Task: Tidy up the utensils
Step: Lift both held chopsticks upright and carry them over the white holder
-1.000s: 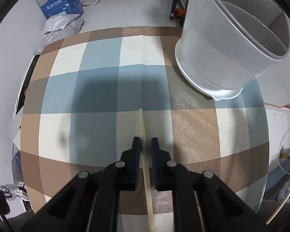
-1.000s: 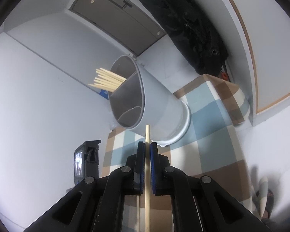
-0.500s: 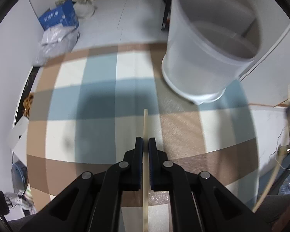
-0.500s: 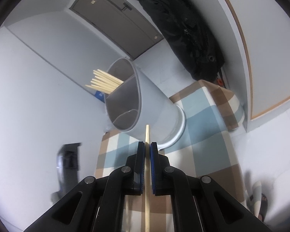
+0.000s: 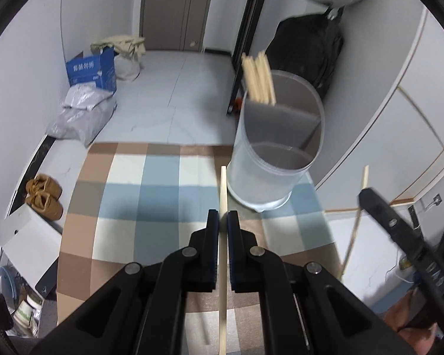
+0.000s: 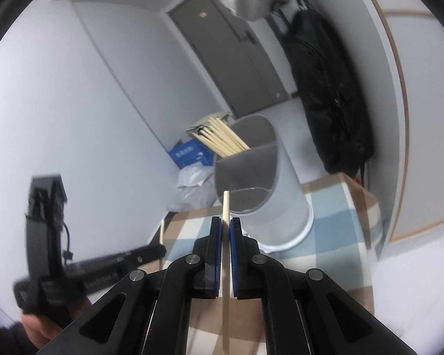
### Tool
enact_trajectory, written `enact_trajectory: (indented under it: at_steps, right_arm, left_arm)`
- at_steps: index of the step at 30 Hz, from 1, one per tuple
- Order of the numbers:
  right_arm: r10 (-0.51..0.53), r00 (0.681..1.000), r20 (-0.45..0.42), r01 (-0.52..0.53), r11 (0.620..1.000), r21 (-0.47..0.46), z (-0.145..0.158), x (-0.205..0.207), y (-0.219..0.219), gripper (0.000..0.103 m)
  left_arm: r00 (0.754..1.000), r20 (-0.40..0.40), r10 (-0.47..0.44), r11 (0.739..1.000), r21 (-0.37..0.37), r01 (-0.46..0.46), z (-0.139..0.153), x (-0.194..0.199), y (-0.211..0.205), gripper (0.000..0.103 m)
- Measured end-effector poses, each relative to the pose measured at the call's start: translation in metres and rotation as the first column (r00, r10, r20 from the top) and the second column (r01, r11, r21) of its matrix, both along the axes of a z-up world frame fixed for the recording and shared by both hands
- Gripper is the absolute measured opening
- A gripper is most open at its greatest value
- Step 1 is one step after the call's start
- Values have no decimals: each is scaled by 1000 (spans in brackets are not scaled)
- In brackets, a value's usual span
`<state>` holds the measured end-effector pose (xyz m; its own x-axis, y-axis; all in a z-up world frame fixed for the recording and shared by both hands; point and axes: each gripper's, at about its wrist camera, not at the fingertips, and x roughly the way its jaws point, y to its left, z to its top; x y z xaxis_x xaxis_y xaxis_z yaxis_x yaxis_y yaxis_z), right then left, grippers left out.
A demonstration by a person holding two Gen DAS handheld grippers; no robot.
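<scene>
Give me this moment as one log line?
left gripper: holds chopstick | right gripper: holds second chopstick | divided holder: upright, bundle inside

My left hand-held gripper (image 5: 223,222) pinched one pale chopstick (image 5: 223,195), my right hand-held gripper (image 6: 225,227) another (image 6: 225,207). Beyond them stood the divided grey holder (image 5: 276,159), upright, more chopsticks (image 5: 259,78) bundled in its far compartment.

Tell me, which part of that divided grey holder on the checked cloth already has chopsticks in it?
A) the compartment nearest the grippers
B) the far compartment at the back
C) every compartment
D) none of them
B: the bundle of chopsticks stands out of the back section of the divided holder, while the near compartments that can be seen look empty.
</scene>
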<state>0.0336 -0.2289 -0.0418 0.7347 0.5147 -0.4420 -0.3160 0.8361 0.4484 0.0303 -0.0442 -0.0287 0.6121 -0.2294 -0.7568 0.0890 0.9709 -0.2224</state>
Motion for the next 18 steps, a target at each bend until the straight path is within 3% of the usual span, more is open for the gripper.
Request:
enact_trajectory:
  at_steps: [6, 12, 18]
  right_arm:
    - [26, 996, 91, -23, 999, -29, 15, -12, 14, 5]
    - [30, 992, 122, -25, 999, -40, 23, -12, 22, 5]
    - [33, 985, 168, -22, 998, -63, 44, -7, 24, 5]
  left_arm:
    - [994, 103, -17, 997, -74, 25, 19, -5, 7, 1]
    - [973, 230, -8, 989, -143, 42, 40, -9, 14, 1]
    - [954, 299, 13, 978, -204, 51, 61, 1, 20, 1]
